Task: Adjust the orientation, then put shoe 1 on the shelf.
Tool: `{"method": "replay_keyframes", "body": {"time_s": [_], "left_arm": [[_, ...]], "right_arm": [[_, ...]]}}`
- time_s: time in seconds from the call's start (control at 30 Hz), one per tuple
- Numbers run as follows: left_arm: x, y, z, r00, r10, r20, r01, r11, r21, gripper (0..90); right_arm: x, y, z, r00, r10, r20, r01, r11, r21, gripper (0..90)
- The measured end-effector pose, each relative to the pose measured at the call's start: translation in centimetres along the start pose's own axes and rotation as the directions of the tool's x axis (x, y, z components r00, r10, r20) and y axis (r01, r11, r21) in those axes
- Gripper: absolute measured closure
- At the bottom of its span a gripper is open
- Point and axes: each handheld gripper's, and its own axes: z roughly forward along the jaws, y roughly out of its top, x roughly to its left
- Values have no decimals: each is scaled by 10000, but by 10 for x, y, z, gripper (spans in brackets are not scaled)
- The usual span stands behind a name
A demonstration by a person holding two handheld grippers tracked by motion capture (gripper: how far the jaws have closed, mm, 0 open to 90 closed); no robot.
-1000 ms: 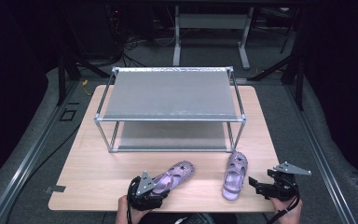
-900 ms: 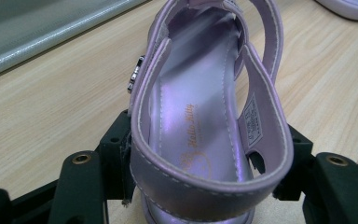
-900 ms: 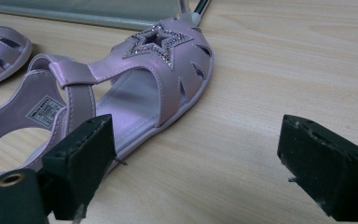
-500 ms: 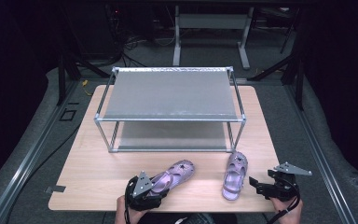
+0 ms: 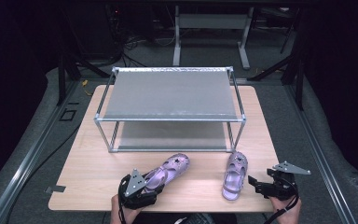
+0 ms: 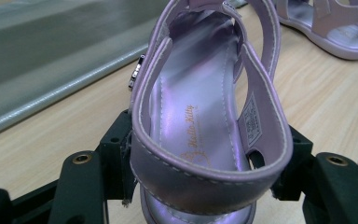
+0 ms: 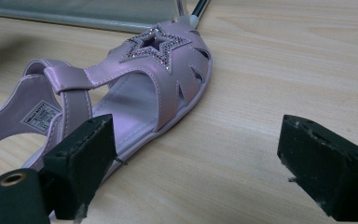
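A: What is gripped by the left tool (image 5: 154,185)?

B: The heel of a purple sandal (image 6: 200,116) is clamped between its two black jaws, as is seen in the left gripper view. In the high view this sandal lies on the wooden tabletop (image 5: 84,168), its toe angled toward the metal rack (image 5: 170,95) and its heel at the near edge.

A: Can any writing be read on it?

B: "Hello Kitty" is printed in gold script on the insole (image 6: 193,126), beside a small gold figure. A white label (image 6: 251,122) is sewn inside the heel strap; its print is too small to be made out.

A: And the right tool (image 5: 256,184)?

B: It is held released, jaws wide apart, nothing pressed between them. It is kept just beside the second sandal (image 5: 234,175), which lies flat on the tabletop near the rack's front right leg (image 5: 237,135).

A: Is anything marked on that second sandal?

B: A glittering star (image 7: 153,46) is set on its toe piece, and a white label (image 7: 39,116) inside the heel is seen in the right gripper view; "Hello Kitty" can just be made out on its top line, the rest cannot be read.
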Motion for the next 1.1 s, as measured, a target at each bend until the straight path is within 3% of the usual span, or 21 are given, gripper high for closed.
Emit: {"method": "replay_keyframes", "body": {"time_s": [0.5,0.9,1.1], "left_arm": [[20,13,0,9936,-610,-946,569,9974,-451,386],[37,23,10,9786,-1144,-1713,1019,9916,-798,386],[45,26,20,9663,-1560,-2045,1415,9864,-840,386]], "right_arm": [[-3,1,-4,9999,19,127,-19,10000,-45,101],[-1,3,-5,9998,-118,155,120,9999,-113,78],[-1,4,-5,9998,-113,137,115,9998,-148,83]]}}
